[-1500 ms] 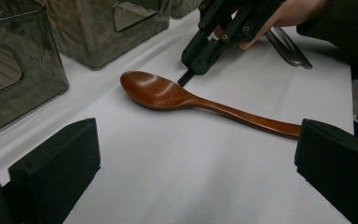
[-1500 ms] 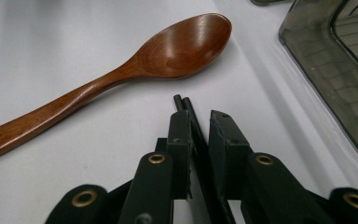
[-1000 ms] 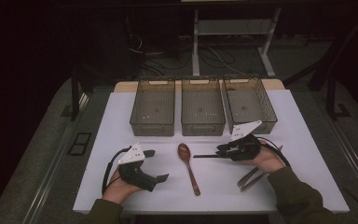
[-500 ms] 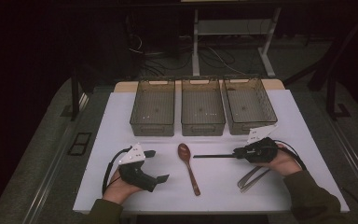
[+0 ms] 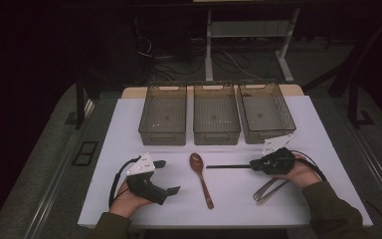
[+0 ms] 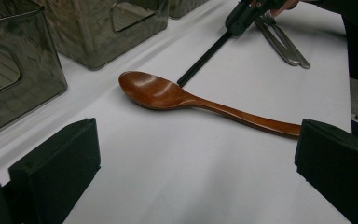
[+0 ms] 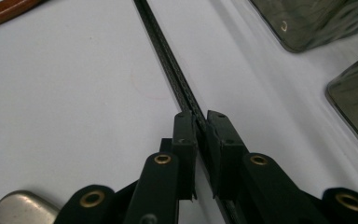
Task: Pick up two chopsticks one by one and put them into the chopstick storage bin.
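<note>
- Right claw (image 7: 201, 122) clamping on a thin black stick (image 7: 168, 56), jaws having just been closing, pads pressing both sides of it in the right gripper view.
- Lying flat on the counter (image 5: 129, 129) in the high view, black stick (image 5: 229, 166) reaching from the right claw (image 5: 252, 164) toward the wooden spoon (image 5: 201, 178).
- Left claw (image 5: 165, 176) resting wide open with nothing between the jaws, well apart from the right one.
- Showing the spoon's bowl (image 6: 151, 89) close up in the left gripper view, stick tip lying just beside it.
- Catching metal tongs (image 6: 284, 44) beside the right hand there; same tongs (image 5: 268, 189) lying below that hand in the high view.
- Standing in a row at the counter's far edge, three clear bins (image 5: 216, 113).
- Sitting in a dark room, cables trailing on the floor (image 5: 169, 55) behind.
</note>
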{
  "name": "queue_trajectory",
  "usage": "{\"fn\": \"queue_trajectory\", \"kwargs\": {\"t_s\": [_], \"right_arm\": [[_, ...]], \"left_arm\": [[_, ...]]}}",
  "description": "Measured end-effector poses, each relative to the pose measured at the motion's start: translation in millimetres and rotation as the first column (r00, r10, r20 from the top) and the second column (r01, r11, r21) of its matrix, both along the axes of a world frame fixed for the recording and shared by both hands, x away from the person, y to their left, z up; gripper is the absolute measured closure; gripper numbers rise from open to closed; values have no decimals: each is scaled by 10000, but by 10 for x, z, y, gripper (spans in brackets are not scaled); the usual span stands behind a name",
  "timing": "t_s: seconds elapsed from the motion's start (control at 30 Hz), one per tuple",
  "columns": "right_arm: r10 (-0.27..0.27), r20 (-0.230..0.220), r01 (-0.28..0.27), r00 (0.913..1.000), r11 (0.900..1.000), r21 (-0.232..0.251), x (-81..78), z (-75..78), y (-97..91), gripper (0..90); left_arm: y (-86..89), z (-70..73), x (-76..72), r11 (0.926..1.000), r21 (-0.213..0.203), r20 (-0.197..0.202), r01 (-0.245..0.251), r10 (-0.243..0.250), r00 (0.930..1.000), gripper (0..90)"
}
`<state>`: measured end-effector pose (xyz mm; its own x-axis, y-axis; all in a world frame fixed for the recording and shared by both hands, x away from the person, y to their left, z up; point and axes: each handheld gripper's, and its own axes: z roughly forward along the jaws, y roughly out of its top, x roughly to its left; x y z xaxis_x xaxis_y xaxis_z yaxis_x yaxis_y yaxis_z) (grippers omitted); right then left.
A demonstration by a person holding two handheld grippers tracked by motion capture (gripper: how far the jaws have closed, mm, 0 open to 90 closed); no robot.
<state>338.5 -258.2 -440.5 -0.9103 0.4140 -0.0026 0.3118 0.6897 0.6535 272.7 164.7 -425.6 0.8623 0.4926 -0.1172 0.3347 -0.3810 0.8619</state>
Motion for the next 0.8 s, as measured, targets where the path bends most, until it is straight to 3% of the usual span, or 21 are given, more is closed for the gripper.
{"fn": "queue_trajectory", "kwargs": {"t_s": [0.8], "right_arm": [[256, -53, -256, 9997, 9997, -61, -19, -5, -38, 815]], "left_arm": [[5, 6, -2, 10000, -25, 33, 20, -20, 10000, 0]]}}
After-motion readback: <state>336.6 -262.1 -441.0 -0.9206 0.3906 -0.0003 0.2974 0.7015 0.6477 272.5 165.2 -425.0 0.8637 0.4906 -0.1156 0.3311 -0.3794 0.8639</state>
